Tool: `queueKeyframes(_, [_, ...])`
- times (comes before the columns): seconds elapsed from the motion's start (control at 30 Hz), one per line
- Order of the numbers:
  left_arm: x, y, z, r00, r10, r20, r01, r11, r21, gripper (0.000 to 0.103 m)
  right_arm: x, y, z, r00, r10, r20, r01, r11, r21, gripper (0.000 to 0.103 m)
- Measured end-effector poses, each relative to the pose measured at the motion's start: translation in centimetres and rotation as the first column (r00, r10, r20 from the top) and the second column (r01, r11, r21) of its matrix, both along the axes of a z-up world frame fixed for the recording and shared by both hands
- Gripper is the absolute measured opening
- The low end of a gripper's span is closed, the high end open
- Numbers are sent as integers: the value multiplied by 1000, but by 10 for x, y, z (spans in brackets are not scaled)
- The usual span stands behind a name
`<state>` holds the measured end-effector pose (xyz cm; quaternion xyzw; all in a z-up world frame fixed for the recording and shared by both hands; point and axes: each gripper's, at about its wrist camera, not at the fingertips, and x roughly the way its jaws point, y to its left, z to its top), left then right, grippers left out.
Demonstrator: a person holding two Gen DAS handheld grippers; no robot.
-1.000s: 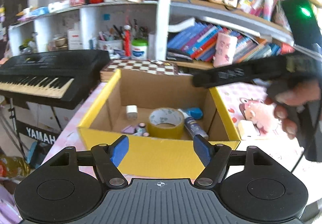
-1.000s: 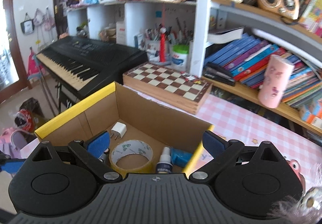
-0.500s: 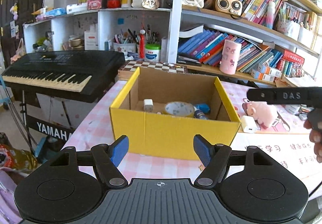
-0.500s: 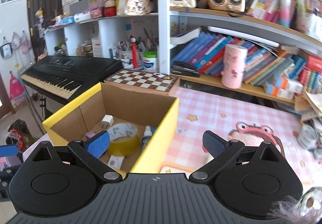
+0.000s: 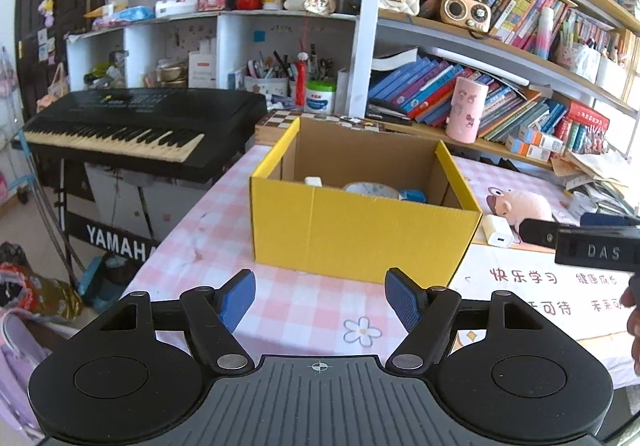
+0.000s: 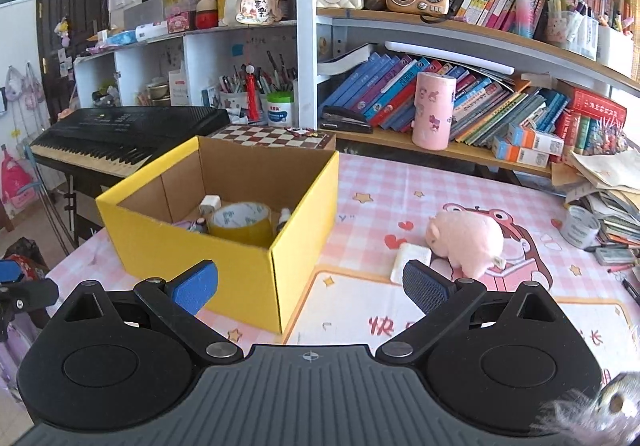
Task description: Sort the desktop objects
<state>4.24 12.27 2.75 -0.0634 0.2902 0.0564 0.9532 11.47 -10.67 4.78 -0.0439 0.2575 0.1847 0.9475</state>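
Observation:
A yellow cardboard box [image 5: 360,230] [image 6: 224,258] stands on the pink checked tablecloth. Inside it lie a roll of yellow tape [image 6: 240,224], a white charger [image 6: 210,203] and small bottles [image 6: 284,217]. Right of the box lie a pink plush pig [image 6: 468,242] [image 5: 524,205] and a white power bank [image 6: 410,262] [image 5: 496,232]. My left gripper [image 5: 320,300] is open and empty, in front of the box's near wall. My right gripper [image 6: 312,286] is open and empty too, near the box's right front corner. The right gripper's body also shows at the right edge of the left wrist view.
A black keyboard [image 5: 132,125] stands left of the table. A chessboard [image 6: 272,135] lies behind the box. Shelves with books, a pink cup [image 6: 434,109] and pen holders line the back. Papers, a tape roll [image 6: 580,226] and pens clutter the far right.
Both grippers have pulled back from above the box, which now looks smaller and farther. The right gripper has swung right, bringing the pig and power bank into view. Both jaws stay open.

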Motion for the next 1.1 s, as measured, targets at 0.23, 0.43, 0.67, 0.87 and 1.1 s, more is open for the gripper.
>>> queueKeyframes(0.23, [-15, -1, -9, 999, 33, -3, -33, 999, -15, 81, -27, 0, -12, 1000, -24, -2, 24, 1000, -13, 99])
queueKeyframes(0.43, [-24, -5, -17, 999, 37, -12, -37, 999, -16, 81, -49, -3, -28, 998, -57, -41, 56, 998, -30, 99])
queueKeyframes(0.67, [-29, -16, -25, 1000, 20, -21, -20, 1000, 13, 86, -65, -3, -38, 996, -61, -64, 57, 996, -66, 99])
queueKeyframes(0.87, [-26, -31, -29, 997, -75, -37, 75, 997, 20, 87, -78, -4, -39, 998, -57, -34, 53, 994, -98, 99])
queueKeyframes(1.1, [-26, -43, -33, 988, -143, -58, 144, 989, 25, 87, -84, -6, -44, 996, -75, -49, 69, 991, -117, 99])
